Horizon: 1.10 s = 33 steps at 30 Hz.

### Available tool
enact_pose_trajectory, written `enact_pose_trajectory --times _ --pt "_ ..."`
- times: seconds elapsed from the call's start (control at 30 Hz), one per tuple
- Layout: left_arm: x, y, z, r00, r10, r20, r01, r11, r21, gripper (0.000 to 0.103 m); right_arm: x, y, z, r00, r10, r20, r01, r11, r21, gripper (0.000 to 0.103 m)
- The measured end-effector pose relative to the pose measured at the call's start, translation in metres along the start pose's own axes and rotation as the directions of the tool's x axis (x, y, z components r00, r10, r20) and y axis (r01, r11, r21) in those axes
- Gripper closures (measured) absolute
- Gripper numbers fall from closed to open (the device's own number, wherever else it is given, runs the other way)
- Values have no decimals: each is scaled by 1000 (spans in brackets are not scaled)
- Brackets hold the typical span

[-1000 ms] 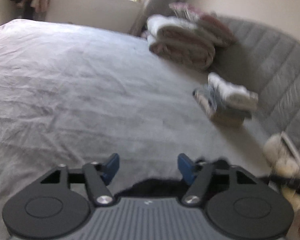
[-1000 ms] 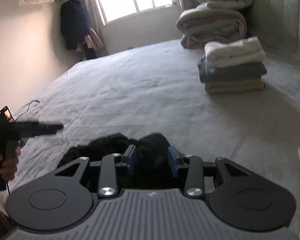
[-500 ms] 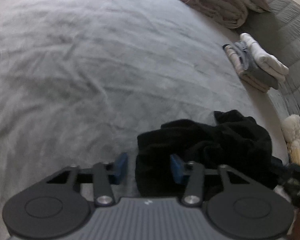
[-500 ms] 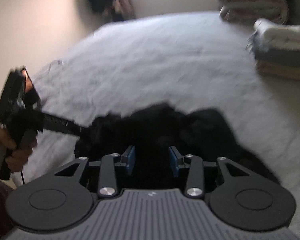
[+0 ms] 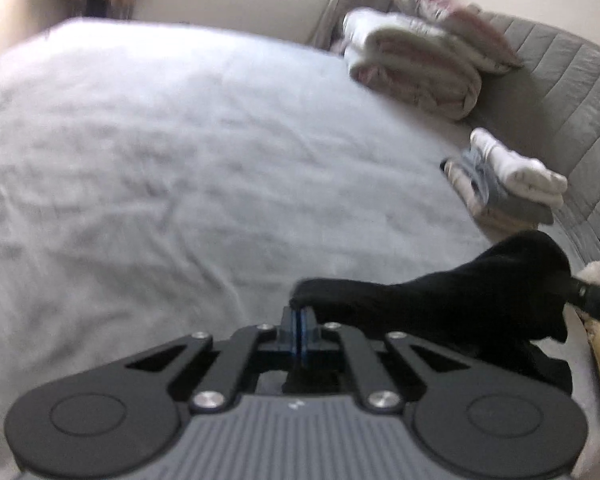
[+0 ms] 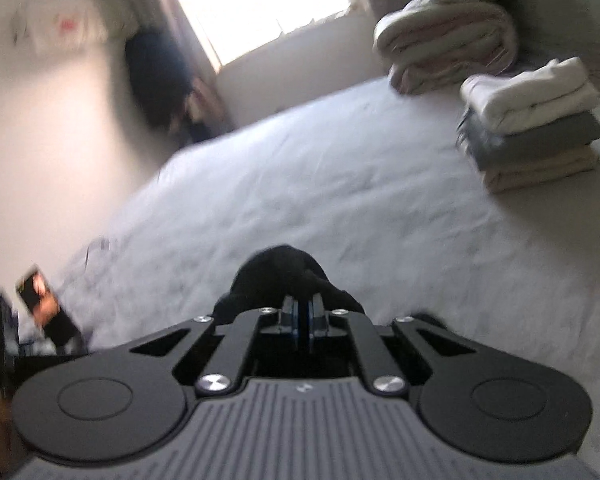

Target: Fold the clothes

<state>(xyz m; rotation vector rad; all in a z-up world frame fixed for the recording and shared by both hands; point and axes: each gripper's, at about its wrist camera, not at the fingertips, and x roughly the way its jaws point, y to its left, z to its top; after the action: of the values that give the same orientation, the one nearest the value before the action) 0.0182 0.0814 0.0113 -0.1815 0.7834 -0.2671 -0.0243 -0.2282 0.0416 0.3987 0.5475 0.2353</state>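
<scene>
The black garment (image 5: 452,300) lies low and right of centre in the left wrist view, stretched from the tip of the left gripper (image 5: 299,322) toward the right gripper's arm at the right edge. In the right wrist view the garment (image 6: 278,280) bunches at lower centre, just ahead of the right gripper (image 6: 303,320). It rests on the grey bed sheet (image 5: 180,160), partly lifted where it is pulled.

Both claws have just been closing. Half a second ago the left one stood spread around the garment's near edge and the right one half-spread over the dark heap; now each pair of jaws is pressed together with black cloth pinched between the blue pads. The cloth, a slack mound a moment ago, now reads as a taut band between the two grips. I judge that the pick-up is made at two points, so the garment can next be lifted and spread flat before any fold is laid; the blur makes it hard to tell which edges are held.

Counted, left to right:
- one loose black garment
- one rolled quilt (image 5: 416,68) with one pillow (image 5: 452,16) on top, upper right
- one stack of folded clothes (image 6: 532,124), right side, three pieces: white on grey on beige
</scene>
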Motion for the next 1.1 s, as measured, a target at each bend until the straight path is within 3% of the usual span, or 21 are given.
enact_pose_trajectory --times 0.17,0.23,0.27,0.33,0.43,0.63,0.83,0.9,0.93,0.97,1.1 --pt "-1 0 1 999 -40 5 40 999 17 97 -4 -11 10 997 -47 64 42 996 77 97" --pt "3 -1 -1 999 -43 -24 44 999 28 87 -5 -15 11 994 -81 75 73 993 94 97" --pt "6 -2 -2 998 -37 -43 39 999 35 74 -4 -17 12 992 -113 64 106 990 97 97" --pt "14 0 -5 997 -17 -75 19 999 29 63 2 -25 13 983 -184 27 181 978 102 97" --pt "25 3 -9 992 -22 -124 22 1000 -1 60 9 -39 9 965 -259 -37 261 958 121 97" --pt "48 -1 -14 980 -55 -189 48 998 -43 52 7 -55 8 960 -269 -78 278 952 130 97" --pt "67 -19 -19 984 -15 -178 17 1000 11 56 9 -59 4 957 -274 -98 284 954 101 97" --pt "68 -24 -19 986 -8 -165 11 1000 19 73 10 -59 4 956 -275 -101 284 954 96 97" --pt "68 -27 -19 987 -5 -159 8 1000 23 92 9 -59 4 956 -274 -100 284 954 96 97" --pt "68 -29 -19 988 -1 -152 5 1000 27 98 8 -58 5 958 -271 -93 280 955 96 97" --pt "55 -33 -14 993 98 -63 -95 994 49 99 2 -47 10 963 -265 -52 268 959 87 97"
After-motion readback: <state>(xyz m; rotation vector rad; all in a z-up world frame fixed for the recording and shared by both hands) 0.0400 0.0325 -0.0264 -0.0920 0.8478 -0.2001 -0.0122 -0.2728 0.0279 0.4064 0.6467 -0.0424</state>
